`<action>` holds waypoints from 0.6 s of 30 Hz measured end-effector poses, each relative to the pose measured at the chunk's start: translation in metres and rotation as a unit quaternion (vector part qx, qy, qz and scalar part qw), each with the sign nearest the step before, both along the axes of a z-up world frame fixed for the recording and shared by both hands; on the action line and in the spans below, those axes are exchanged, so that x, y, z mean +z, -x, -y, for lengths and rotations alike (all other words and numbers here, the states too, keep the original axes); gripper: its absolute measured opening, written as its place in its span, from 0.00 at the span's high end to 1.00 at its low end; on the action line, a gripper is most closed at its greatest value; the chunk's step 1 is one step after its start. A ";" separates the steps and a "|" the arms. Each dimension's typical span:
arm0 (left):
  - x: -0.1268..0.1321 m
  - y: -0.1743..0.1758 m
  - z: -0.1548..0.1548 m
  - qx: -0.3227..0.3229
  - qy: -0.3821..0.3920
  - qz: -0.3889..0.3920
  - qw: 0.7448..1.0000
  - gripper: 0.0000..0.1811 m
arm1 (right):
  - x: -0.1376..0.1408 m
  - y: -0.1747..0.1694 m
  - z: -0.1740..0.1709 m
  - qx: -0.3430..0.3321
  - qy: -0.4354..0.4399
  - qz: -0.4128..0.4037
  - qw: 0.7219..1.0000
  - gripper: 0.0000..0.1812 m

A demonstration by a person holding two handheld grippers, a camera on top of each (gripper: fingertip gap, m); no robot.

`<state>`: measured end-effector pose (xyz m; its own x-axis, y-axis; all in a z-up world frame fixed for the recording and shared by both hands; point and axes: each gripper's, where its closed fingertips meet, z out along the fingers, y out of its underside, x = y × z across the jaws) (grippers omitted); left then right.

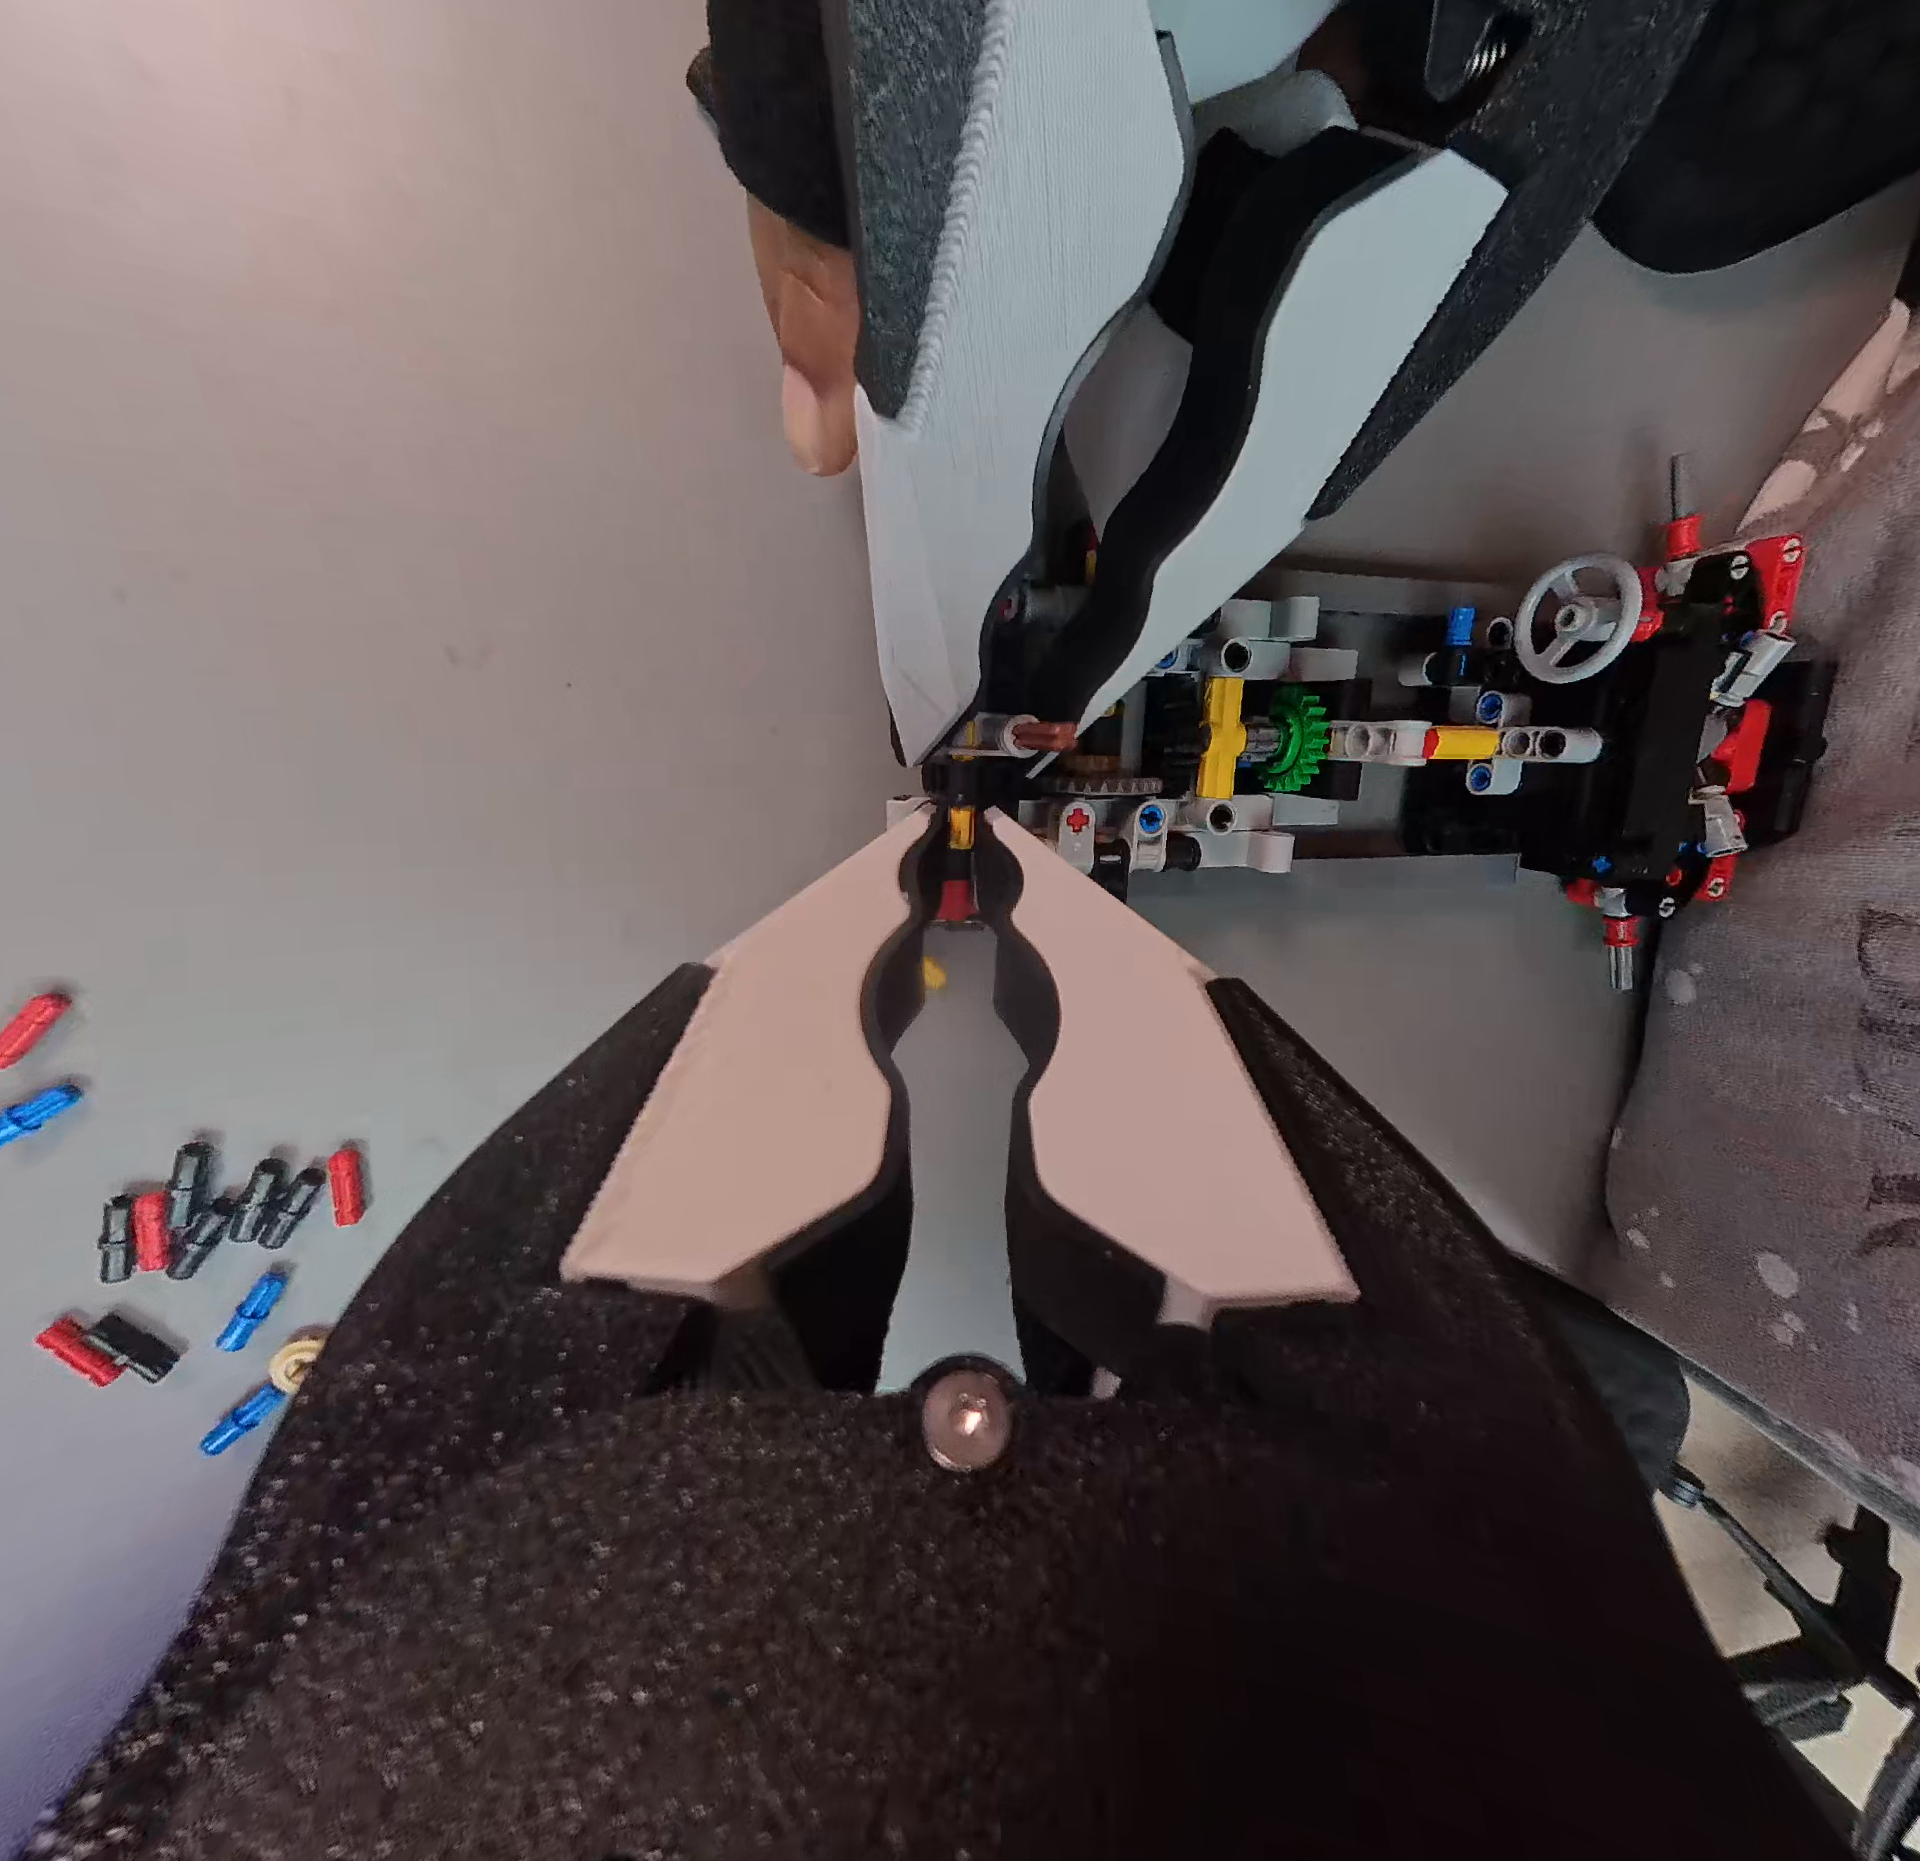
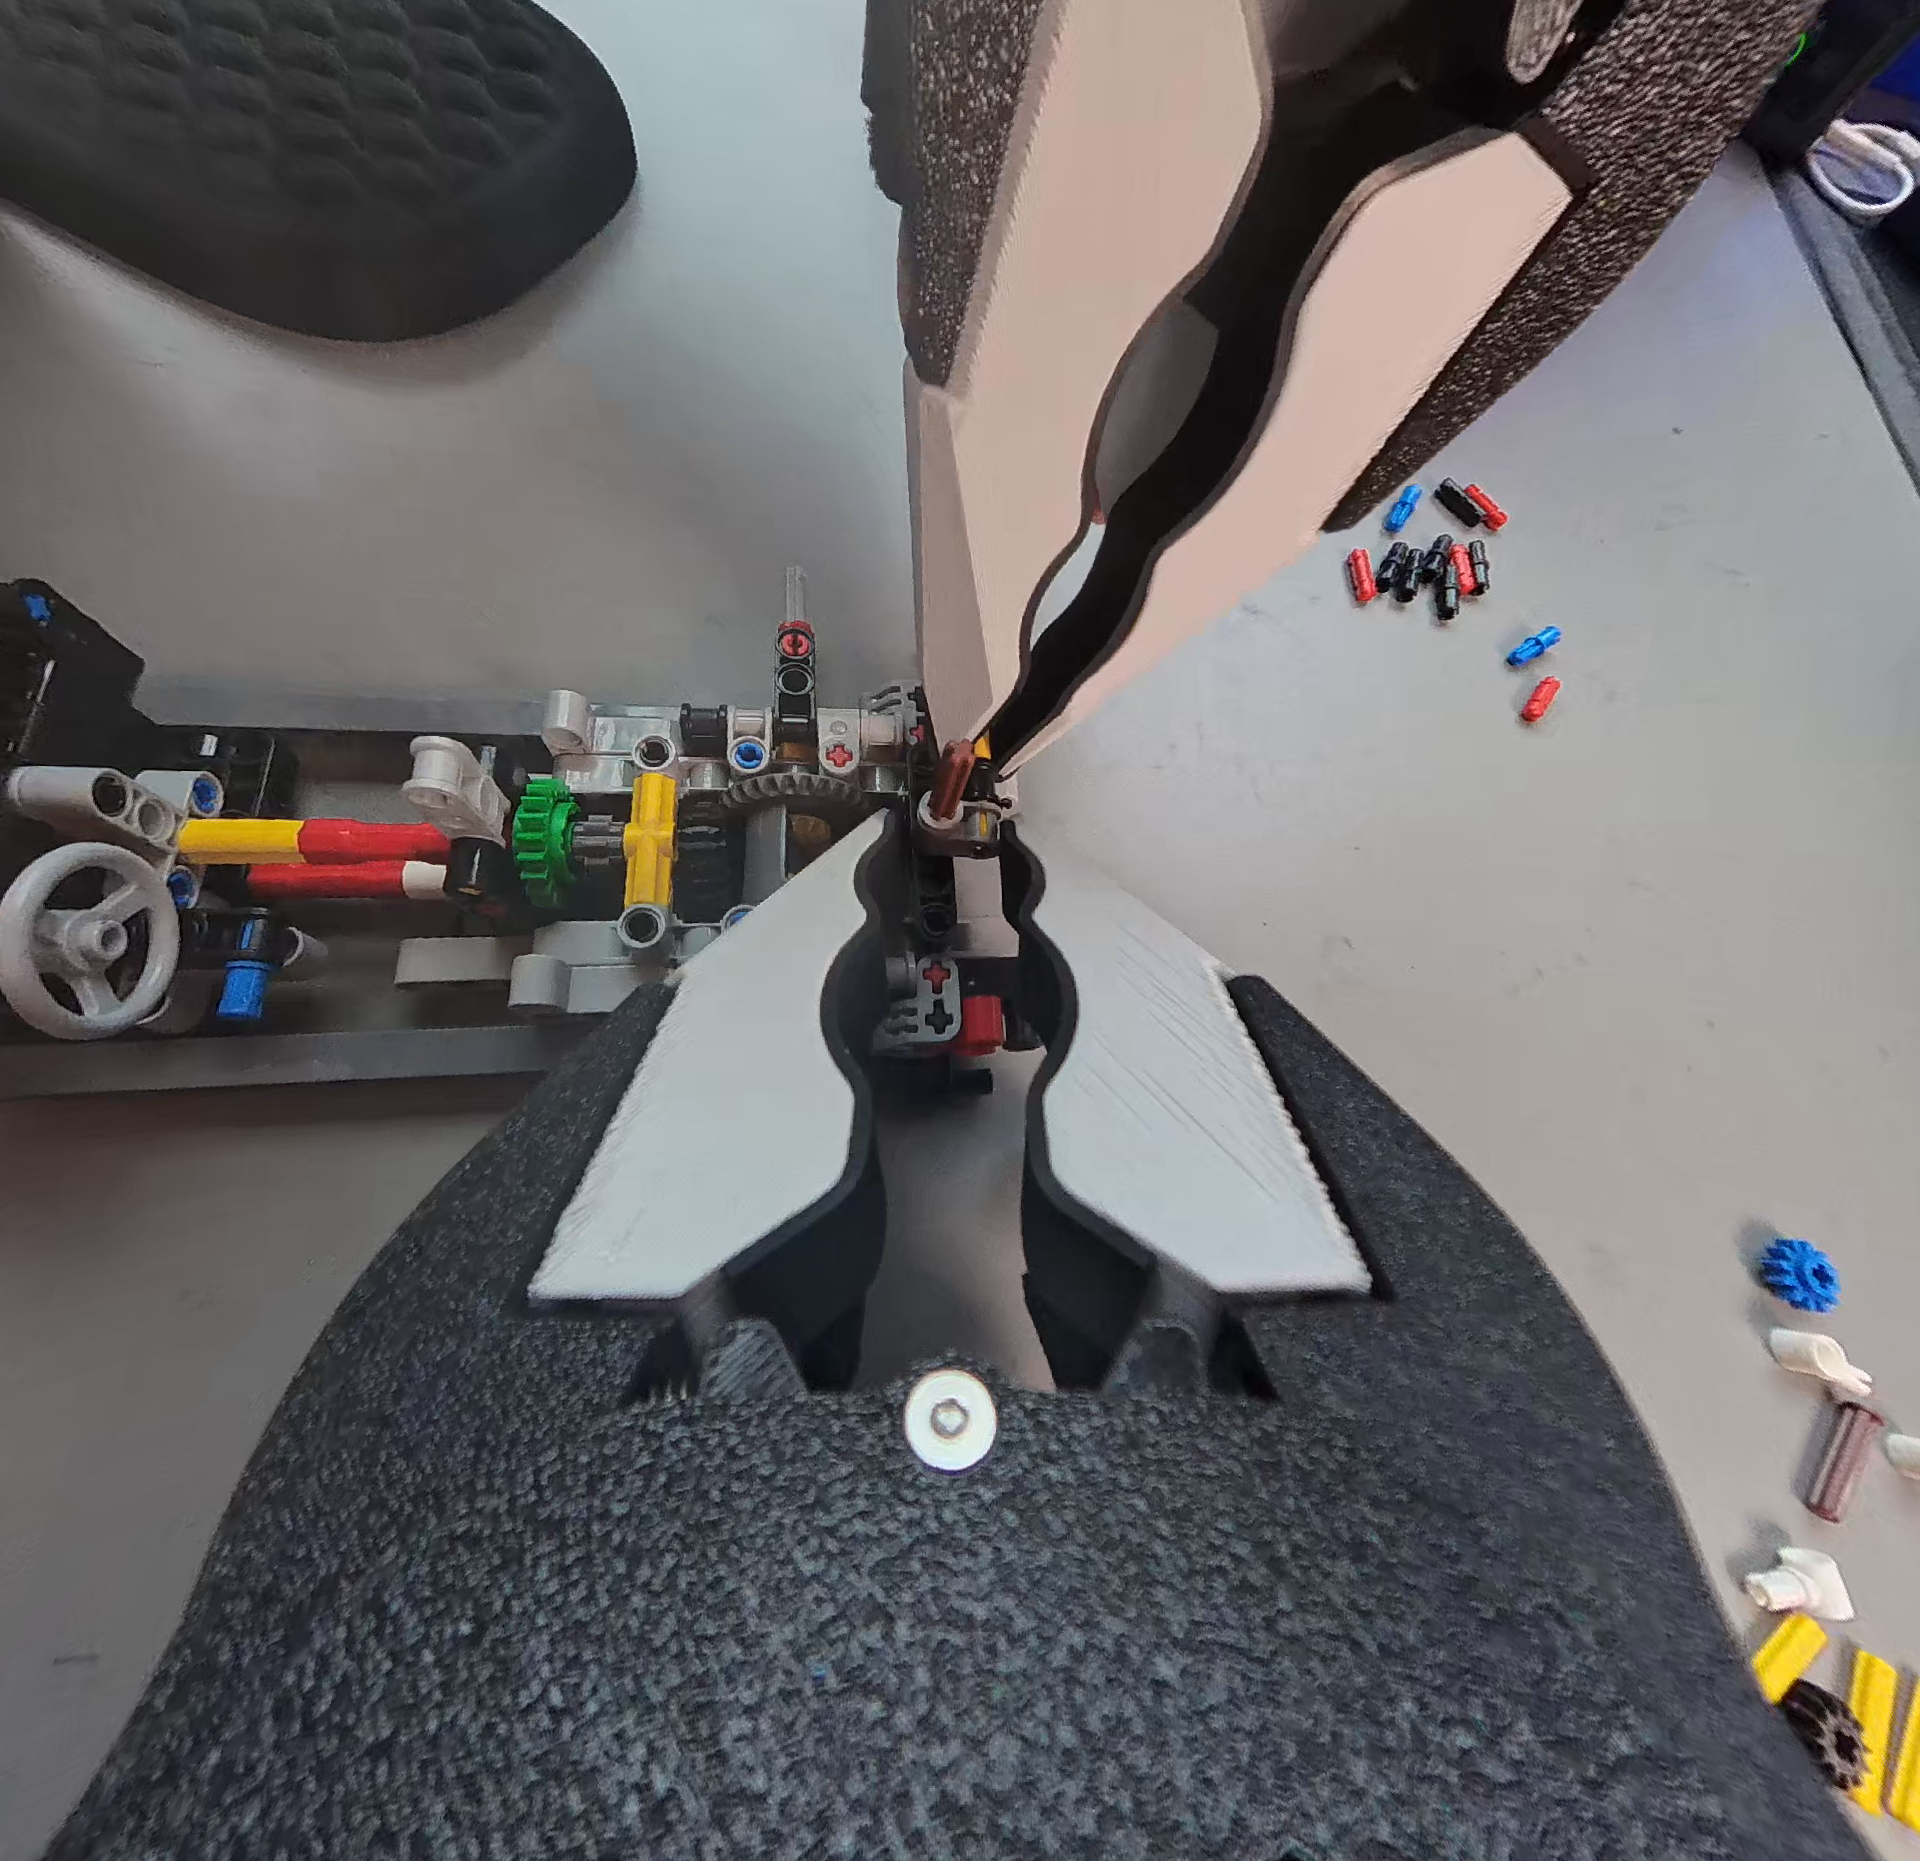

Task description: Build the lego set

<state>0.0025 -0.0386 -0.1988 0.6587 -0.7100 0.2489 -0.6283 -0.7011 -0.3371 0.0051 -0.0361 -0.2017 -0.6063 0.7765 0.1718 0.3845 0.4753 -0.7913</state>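
Observation:
The lego model (image 1: 1455, 741), a long car chassis with a grey steering wheel, a green gear and yellow parts, lies on the grey table; it also shows in the right wrist view (image 2: 582, 855). Both grippers meet at one end of it. My left gripper (image 1: 959, 824) is shut on a small black and yellow part (image 1: 960, 826) at that end, and reaches in from above in the right wrist view (image 2: 992, 767). My right gripper (image 2: 948, 845) is shut around the model's end piece, next to a brown axle (image 2: 951, 772) in a grey bush. The right gripper also shows in the left wrist view (image 1: 997, 746).
Loose red, blue and black pins (image 1: 208, 1219) lie on the table (image 2: 1434, 554). A blue gear (image 2: 1800, 1274), white connectors and yellow pieces (image 2: 1787, 1655) lie at the right edge. A black mesh object (image 2: 291, 118) is at the back left. A person's patterned clothing (image 1: 1787, 980) borders the model.

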 end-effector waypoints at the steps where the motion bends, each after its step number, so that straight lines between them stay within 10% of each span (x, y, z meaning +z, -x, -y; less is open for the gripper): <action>1: 0.000 -0.001 -0.001 0.002 0.000 -0.011 1.000 0.98 | 0.000 0.001 0.000 -0.002 -0.001 -0.003 1.000 0.92; 18: 0.003 -0.006 0.011 -0.045 -0.069 -0.053 0.995 0.99 | 0.004 -0.006 0.011 0.019 0.057 0.023 0.998 0.93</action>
